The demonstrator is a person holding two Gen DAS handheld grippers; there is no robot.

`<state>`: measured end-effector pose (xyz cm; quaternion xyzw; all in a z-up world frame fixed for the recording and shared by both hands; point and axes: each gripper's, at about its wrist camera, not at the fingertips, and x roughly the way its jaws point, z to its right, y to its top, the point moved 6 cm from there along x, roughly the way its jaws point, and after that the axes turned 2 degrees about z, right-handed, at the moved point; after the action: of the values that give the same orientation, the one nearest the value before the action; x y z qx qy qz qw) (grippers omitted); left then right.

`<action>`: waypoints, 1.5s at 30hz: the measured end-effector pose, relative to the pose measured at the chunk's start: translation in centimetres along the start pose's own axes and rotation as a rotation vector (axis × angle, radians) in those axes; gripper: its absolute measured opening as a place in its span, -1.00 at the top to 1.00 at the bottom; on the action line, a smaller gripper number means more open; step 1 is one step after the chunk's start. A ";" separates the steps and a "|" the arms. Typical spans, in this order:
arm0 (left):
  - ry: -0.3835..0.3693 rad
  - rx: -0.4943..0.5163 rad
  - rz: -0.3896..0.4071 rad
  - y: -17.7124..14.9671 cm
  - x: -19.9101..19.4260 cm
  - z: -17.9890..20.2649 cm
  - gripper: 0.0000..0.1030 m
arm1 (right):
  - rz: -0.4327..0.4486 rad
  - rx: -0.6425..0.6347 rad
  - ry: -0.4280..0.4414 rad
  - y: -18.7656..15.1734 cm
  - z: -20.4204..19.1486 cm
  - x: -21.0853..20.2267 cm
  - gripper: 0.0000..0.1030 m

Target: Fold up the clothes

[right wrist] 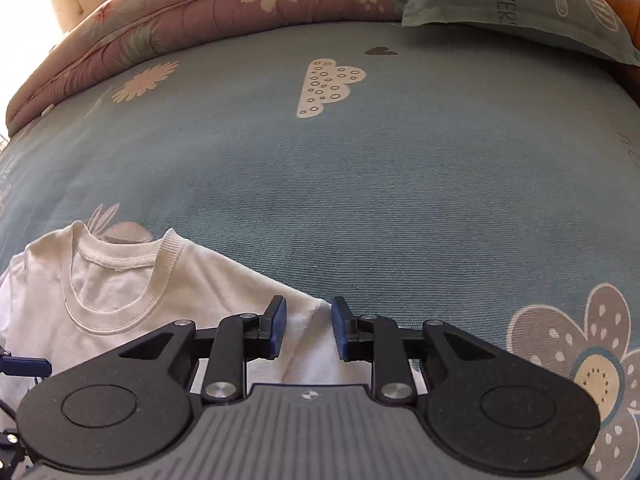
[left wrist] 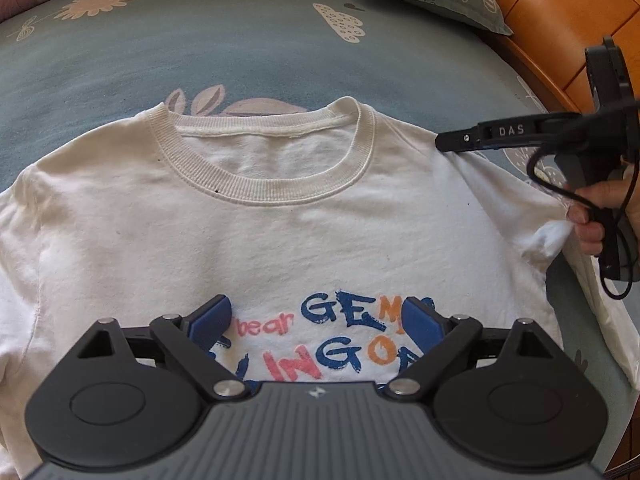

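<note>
A white T-shirt [left wrist: 280,220] lies flat and face up on the bed, collar [left wrist: 264,184] toward the far side, with a colourful letter print [left wrist: 344,344] on its chest. My left gripper [left wrist: 316,320] hovers over that print, its blue pads wide apart and holding nothing. At the shirt's right shoulder is my right gripper [left wrist: 444,142], held by a hand [left wrist: 600,208]. In the right wrist view the right gripper [right wrist: 308,328] is open, and a raised crease of the T-shirt [right wrist: 120,320] at the shoulder edge lies between its pads. The right sleeve is bunched near the hand.
The blue-grey bedsheet [right wrist: 360,180] with flower and cloud prints stretches beyond the shirt. A green pillow [right wrist: 520,4] and a folded floral quilt [right wrist: 200,8] lie at the far side. An orange wooden headboard [left wrist: 560,20] runs along the right.
</note>
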<state>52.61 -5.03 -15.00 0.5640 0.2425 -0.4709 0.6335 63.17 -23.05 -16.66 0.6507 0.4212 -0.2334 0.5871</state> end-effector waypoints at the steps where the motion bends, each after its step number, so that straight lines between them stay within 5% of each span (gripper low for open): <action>1: 0.004 0.007 -0.002 0.0 0.0 0.1 -0.80 | 0.009 0.021 0.020 0.0 0.2 -0.9 0.43; 4: 0.011 0.005 -0.005 0.1 -0.2 0.3 -0.80 | 0.065 0.062 0.050 -0.6 1.1 -4.7 0.42; 7: 0.006 0.006 0.002 0.1 -0.7 0.6 -0.80 | 0.089 0.083 -0.016 -2.8 3.7 -9.0 0.41; 16: -0.043 0.197 -0.031 -1.4 -2.0 5.1 -0.80 | -0.066 0.231 -0.335 -17.0 14.1 -18.1 0.34; 25: -0.116 0.347 -0.092 -2.7 -1.5 10.2 -0.80 | -0.089 0.312 -0.460 -25.8 18.8 -23.8 0.09; 31: -0.136 0.371 -0.095 -2.3 -1.0 11.6 -0.80 | -0.110 0.255 -0.435 -27.0 18.6 -23.0 0.08; 32: -0.138 0.375 -0.095 -2.2 -0.9 11.9 -0.80 | -0.120 0.251 -0.419 -26.8 18.4 -23.0 0.18; 33: -0.141 0.378 -0.095 -2.1 -0.9 12.1 -0.80 | -0.129 0.246 -0.402 -26.6 18.2 -23.0 0.70; 34: -0.144 0.382 -0.095 -2.1 -0.8 12.3 -0.80 | -0.139 0.242 -0.385 -26.4 18.0 -23.1 0.94; 45: -0.153 0.376 -0.085 -1.7 -0.8 12.5 -0.80 | -0.096 -0.005 -0.601 -19.4 21.3 -24.5 0.92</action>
<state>48.01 -16.47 -12.07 0.6241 0.1252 -0.5757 0.5131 38.17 -51.09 -12.40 0.5304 0.2596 -0.4421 0.6751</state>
